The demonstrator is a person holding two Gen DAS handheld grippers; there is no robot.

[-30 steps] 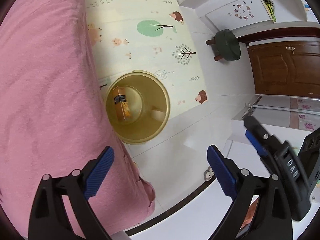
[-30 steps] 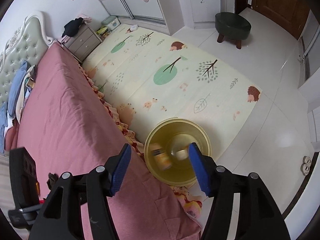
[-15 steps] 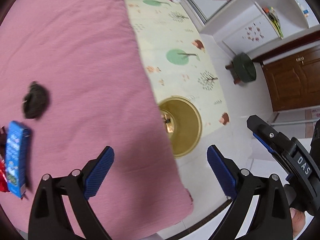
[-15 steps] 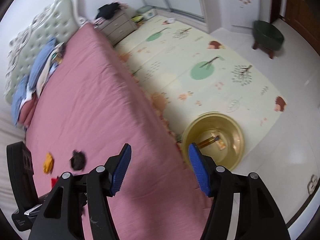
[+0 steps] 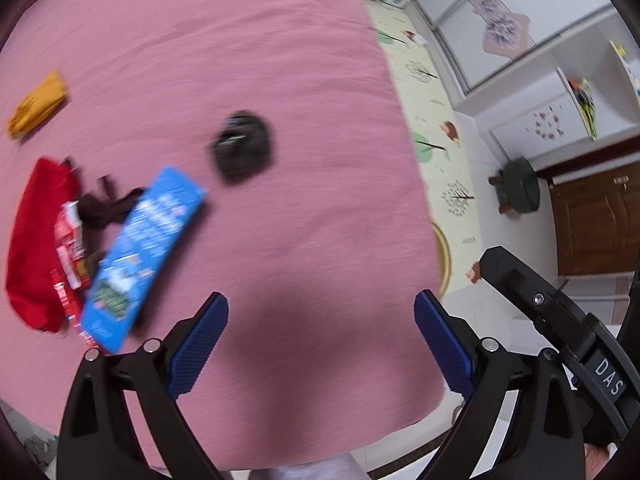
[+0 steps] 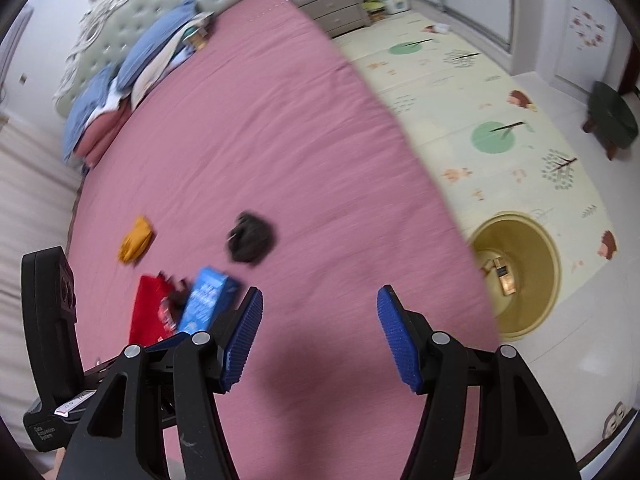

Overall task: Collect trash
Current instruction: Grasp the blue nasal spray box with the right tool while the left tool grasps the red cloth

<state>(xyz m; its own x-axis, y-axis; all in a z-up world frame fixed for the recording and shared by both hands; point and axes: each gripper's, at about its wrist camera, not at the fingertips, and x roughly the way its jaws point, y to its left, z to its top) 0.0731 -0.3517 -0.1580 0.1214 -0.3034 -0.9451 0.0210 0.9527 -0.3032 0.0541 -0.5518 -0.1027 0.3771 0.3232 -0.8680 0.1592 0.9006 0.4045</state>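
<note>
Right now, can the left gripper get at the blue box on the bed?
Probably yes. The left gripper hangs over the pink bedspread, jaws open and empty, and the blue box lies ahead to its left with open fabric between. The red bag and dark scraps crowd only its far side.

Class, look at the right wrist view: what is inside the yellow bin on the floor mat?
The yellow bin holds a couple of small boxy pieces of trash at its bottom. The bed edge hides its left part.

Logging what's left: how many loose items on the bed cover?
5: yellow wad farthest left, black lump mid-bed, then clustered red bag, blue box and brown scrap; more may hide under the cluster.
</note>
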